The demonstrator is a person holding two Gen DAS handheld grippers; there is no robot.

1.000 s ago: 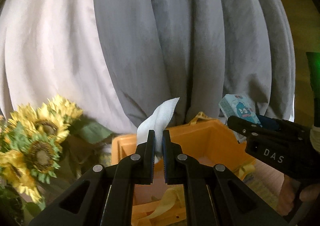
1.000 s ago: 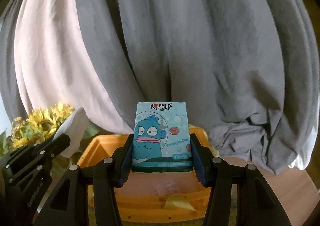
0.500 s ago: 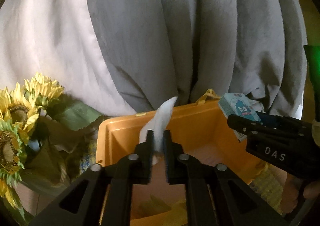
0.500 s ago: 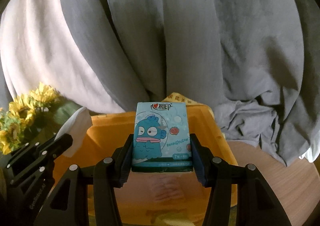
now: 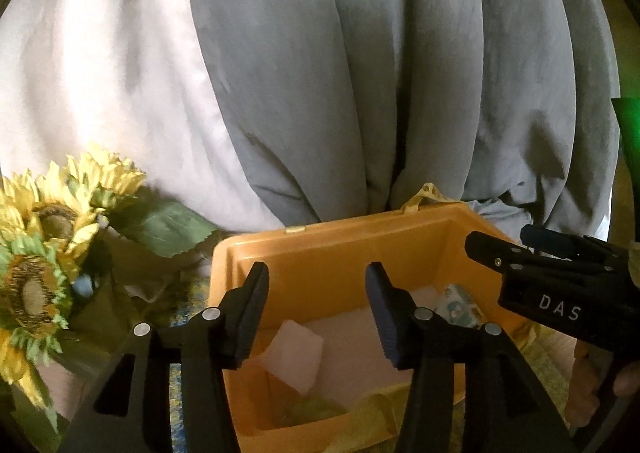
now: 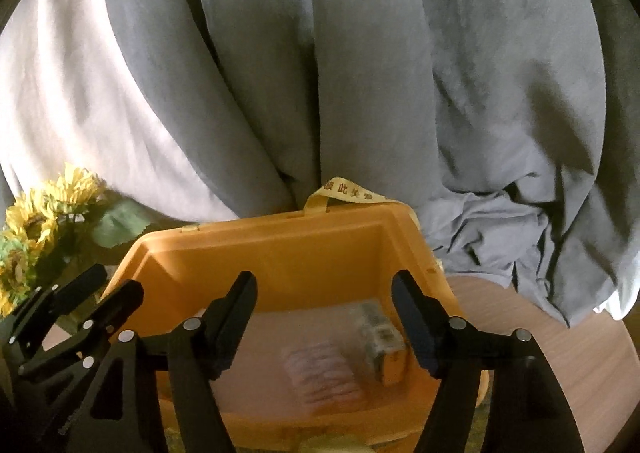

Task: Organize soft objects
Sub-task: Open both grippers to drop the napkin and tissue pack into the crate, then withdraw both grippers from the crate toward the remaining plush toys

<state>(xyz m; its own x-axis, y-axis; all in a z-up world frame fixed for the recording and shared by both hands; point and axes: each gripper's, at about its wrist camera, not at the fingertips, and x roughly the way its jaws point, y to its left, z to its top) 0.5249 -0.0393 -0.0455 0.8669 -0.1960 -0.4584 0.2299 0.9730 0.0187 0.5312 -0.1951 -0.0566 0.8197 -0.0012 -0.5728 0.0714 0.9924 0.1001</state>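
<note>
Orange plastic bin [image 5: 344, 249] holds both soft items: the white tissue [image 5: 294, 353] and the blue tissue pack [image 6: 378, 337] lie on its floor. Left gripper [image 5: 316, 311] and right gripper [image 6: 324, 315] hover above, jaws spread wide and empty, apparently for release.

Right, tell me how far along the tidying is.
Done: a white folded cloth and a tissue pack lie inside the orange bin. In hand: nothing; the left gripper and right gripper both hang open above the bin. Left: no other loose soft item shows in either view.
</note>
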